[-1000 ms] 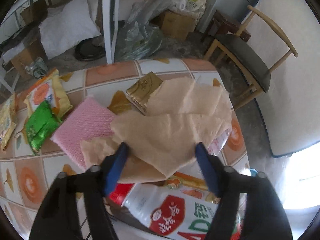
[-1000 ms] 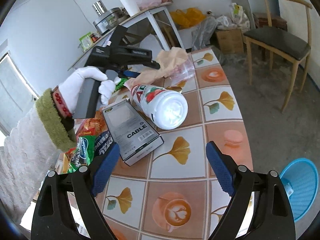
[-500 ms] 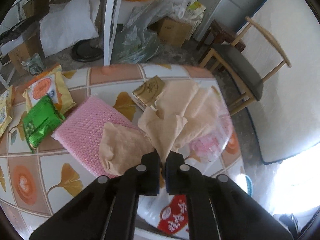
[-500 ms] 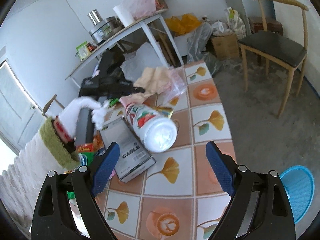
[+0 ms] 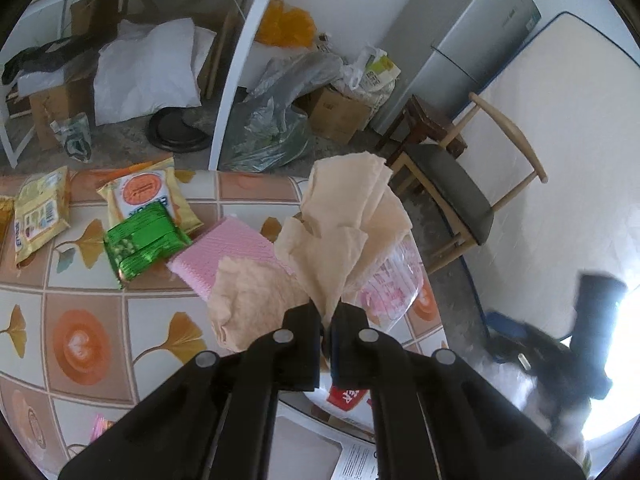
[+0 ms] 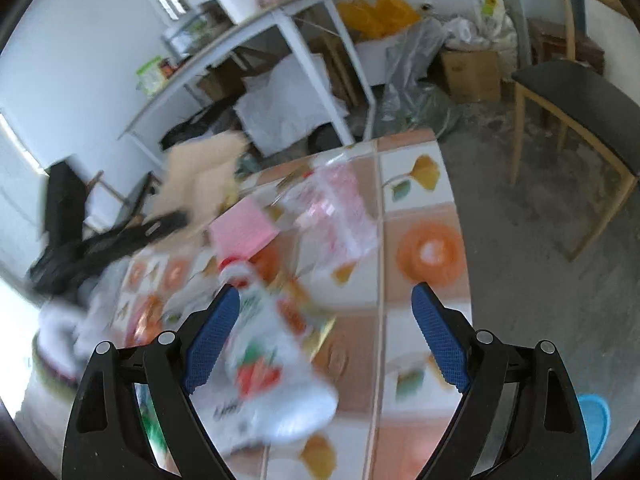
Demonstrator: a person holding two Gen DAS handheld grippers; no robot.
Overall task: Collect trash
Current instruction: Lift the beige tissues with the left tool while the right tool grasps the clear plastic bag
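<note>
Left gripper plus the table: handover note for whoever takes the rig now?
Left gripper: jaws shut on the beige paper napkin, lifted off the table.
Right gripper: jaws wide, nothing held, just closing slightly, over the white bottle; view blurred.
Bin: blue basket on the floor beside the table.
Done: napkin picked.
Left: drop the napkin, then the bottle, second napkin, clear bag, pink pad, snack packets.

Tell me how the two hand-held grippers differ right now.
The left hand-held gripper is shut on a beige tissue, lifted off the table; the right hand-held gripper holds nothing. Left jaws are pinched together; right jaws stand wide over a lying bottle. Both point down at the table.
</note>
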